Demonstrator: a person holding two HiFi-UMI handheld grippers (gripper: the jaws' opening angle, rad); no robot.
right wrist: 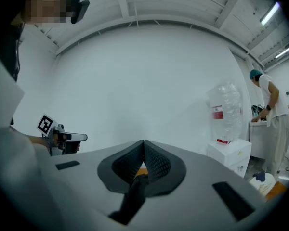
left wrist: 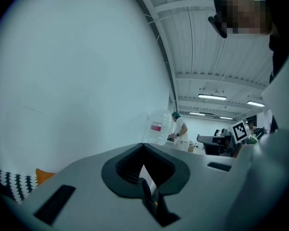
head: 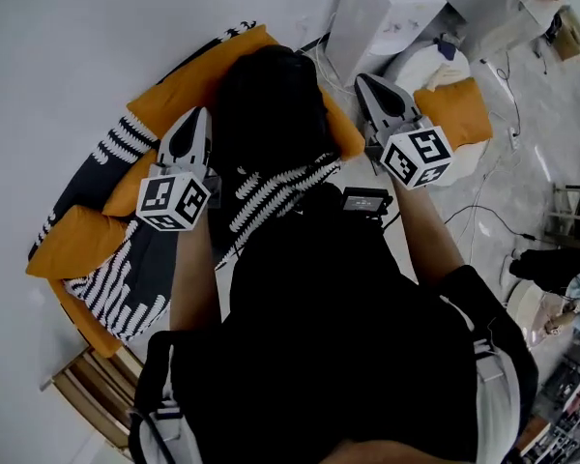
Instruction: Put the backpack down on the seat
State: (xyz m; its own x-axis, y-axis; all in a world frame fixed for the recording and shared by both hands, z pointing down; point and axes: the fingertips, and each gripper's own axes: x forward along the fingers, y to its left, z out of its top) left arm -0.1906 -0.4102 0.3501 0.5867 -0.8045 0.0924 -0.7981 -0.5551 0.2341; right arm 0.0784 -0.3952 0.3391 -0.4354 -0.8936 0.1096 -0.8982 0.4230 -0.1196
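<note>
The black backpack (head: 271, 109) hangs between my two grippers, above an orange seat (head: 188, 83) that carries black-and-white striped cushions (head: 126, 143). My left gripper (head: 201, 116) is at the backpack's left side, and in the left gripper view (left wrist: 143, 147) its jaws are shut on a black strap (left wrist: 151, 201). My right gripper (head: 363, 79) is at the backpack's right side. In the right gripper view (right wrist: 143, 143) its jaws are likewise shut on a black strap (right wrist: 132, 194). The backpack's lower part is hidden behind my body.
A white wall stands behind the seat. A white water dispenser (head: 377, 13) with a clear bottle (right wrist: 225, 105) stands to the right, beside a white pouf with an orange cushion (head: 454, 114). Cables lie on the floor, and a wooden rack (head: 97, 385) sits at lower left. A person (right wrist: 272, 114) works further off.
</note>
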